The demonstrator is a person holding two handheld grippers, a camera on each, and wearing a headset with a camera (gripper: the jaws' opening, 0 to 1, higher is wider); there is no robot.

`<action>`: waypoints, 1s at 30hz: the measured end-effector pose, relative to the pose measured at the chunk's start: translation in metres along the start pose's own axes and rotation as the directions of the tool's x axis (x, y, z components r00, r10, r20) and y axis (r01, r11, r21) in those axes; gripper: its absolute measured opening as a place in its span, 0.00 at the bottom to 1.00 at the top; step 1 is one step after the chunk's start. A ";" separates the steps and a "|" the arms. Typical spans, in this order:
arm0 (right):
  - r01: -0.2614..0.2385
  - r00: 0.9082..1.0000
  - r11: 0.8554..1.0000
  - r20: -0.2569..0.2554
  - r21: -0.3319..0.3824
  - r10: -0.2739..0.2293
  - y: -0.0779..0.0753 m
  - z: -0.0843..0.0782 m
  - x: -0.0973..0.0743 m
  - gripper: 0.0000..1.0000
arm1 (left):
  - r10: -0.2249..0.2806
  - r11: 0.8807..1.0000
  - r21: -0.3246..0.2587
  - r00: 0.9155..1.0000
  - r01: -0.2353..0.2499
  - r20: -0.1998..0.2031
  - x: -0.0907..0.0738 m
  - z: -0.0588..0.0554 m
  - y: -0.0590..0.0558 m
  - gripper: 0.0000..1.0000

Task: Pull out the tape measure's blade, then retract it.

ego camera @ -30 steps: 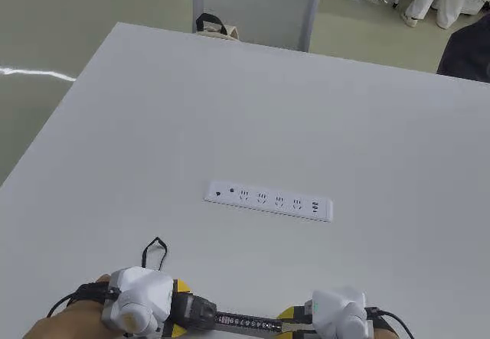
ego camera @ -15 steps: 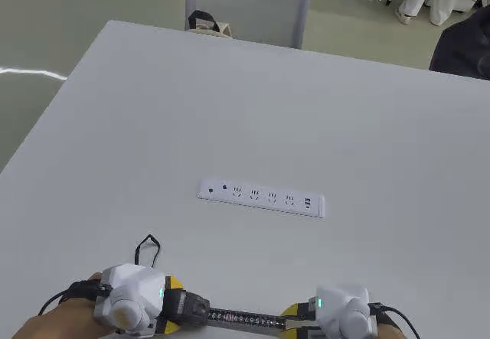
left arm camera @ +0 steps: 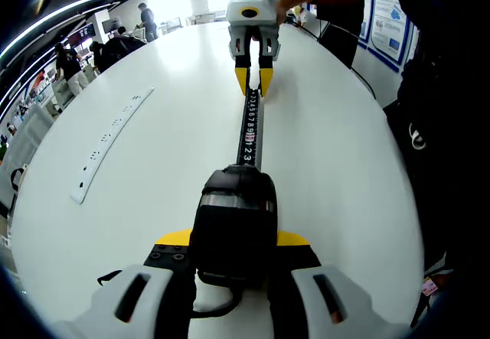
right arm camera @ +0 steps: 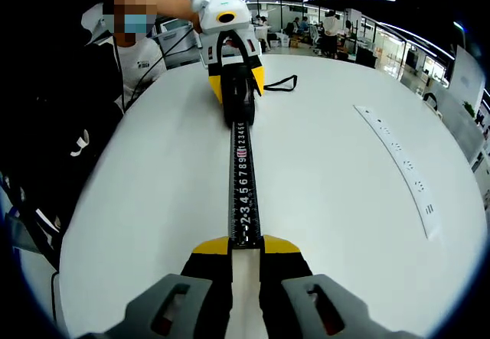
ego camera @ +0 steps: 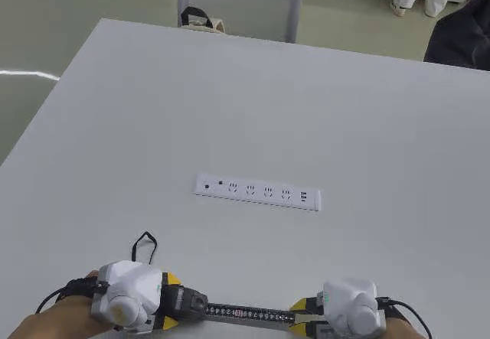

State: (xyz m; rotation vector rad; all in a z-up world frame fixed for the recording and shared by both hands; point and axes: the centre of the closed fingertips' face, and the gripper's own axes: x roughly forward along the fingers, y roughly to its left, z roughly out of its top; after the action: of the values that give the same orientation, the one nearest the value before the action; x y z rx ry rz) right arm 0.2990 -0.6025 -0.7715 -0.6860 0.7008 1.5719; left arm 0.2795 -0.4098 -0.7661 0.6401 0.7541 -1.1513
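Black plastic first: my left claw (ego camera: 171, 304), at seven o'clock in the head view, is clamped around the tape measure's case (left arm camera: 233, 216). From it the blade (ego camera: 249, 313) runs flat and low over the white table (ego camera: 230, 109) toward three o'clock, where my right claw (ego camera: 298, 316) pinches its tip. If that pinch slips, I'd expect the spring to whip the blade home. A skewed pull could twist the case loose.

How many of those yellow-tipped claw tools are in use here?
2. The left gripper, near the bottom edge, clamps the tape measure case; the right gripper, opposite it, pinches the end of the blade.
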 end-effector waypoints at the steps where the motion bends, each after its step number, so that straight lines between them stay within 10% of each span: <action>1: 0.000 1.000 1.000 -0.002 0.001 0.000 0.000 -0.001 -0.001 0.10 | 0.000 1.000 0.000 1.000 0.000 0.000 0.000 0.000 0.000 0.32; 30: 0.021 0.999 1.000 -0.045 0.007 -0.020 -0.003 -0.031 -0.024 0.10 | -0.003 1.000 0.002 1.000 0.003 -0.011 0.001 -0.001 0.000 0.32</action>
State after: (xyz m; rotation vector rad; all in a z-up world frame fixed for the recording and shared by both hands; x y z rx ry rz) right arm 0.3059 -0.6408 -0.7729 -0.7228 0.7309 1.5381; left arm 0.2795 -0.4095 -0.7677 0.6479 0.7634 -1.1525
